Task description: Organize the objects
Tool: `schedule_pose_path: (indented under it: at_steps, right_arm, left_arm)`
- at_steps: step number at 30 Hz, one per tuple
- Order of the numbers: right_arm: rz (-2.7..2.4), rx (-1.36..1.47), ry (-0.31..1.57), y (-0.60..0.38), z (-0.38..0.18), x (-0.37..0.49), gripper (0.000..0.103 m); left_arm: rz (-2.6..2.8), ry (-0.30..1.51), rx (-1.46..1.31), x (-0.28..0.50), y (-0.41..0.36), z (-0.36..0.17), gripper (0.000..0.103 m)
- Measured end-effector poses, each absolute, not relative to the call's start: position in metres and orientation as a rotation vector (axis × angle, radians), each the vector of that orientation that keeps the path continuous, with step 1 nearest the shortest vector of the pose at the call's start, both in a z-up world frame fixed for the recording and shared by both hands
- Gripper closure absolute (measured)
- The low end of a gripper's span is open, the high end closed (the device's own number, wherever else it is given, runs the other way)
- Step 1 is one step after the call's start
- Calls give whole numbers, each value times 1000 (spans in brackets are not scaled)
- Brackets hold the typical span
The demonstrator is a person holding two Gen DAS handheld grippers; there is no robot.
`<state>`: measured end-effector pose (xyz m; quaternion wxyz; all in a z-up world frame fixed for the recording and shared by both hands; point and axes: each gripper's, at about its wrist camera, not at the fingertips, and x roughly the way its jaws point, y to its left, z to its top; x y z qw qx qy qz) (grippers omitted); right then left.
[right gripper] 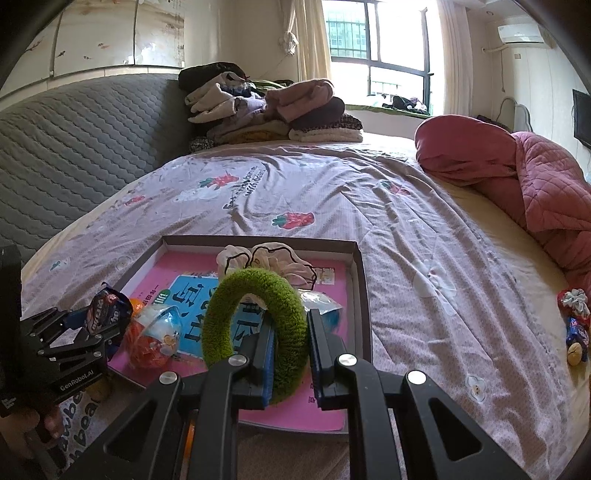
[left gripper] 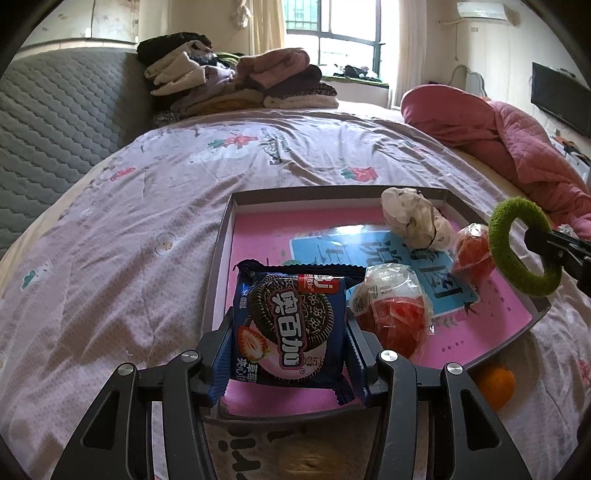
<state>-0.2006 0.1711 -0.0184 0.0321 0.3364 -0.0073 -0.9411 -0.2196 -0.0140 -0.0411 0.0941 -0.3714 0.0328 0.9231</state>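
A bed (right gripper: 424, 229) bears a shallow box (left gripper: 491, 347). Only the right wrist view shows small items (right gripper: 576, 328) lying loose by the bed's right edge. Over the box, the left gripper (left gripper: 290, 332) clamps a cookie packet (left gripper: 291, 325); the right gripper (right gripper: 290, 343) pinches a green fuzzy ring (right gripper: 258, 332).

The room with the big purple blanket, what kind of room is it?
Most likely a bedroom in a home. A bed with a strawberry-print cover fills the view, folded clothes are stacked at its far end, and a pink quilt is bunched near the window.
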Motion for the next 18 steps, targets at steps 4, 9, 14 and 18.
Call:
schedule_pose_path:
  at_steps: [4,9,14,18]
  right_arm:
    - [-2891,1052,-20,171,-23,-201,87]
    - [-2879,1081,-33,171,-30,-203,87]
    - [-2867,1113,-48,173,-37,-205,87]
    - [-2861,1136,-48,173,-43,-207,87]
  left_arm:
    - [2737,99,-1103,-220,-14,-42,50]
    - [2739,107,-1104,-220,-15,-44,50]
    - [2734,108,-1112,-219,-14,-45,50]
    - [2728,111,-1133,-220,-13,-48,50]
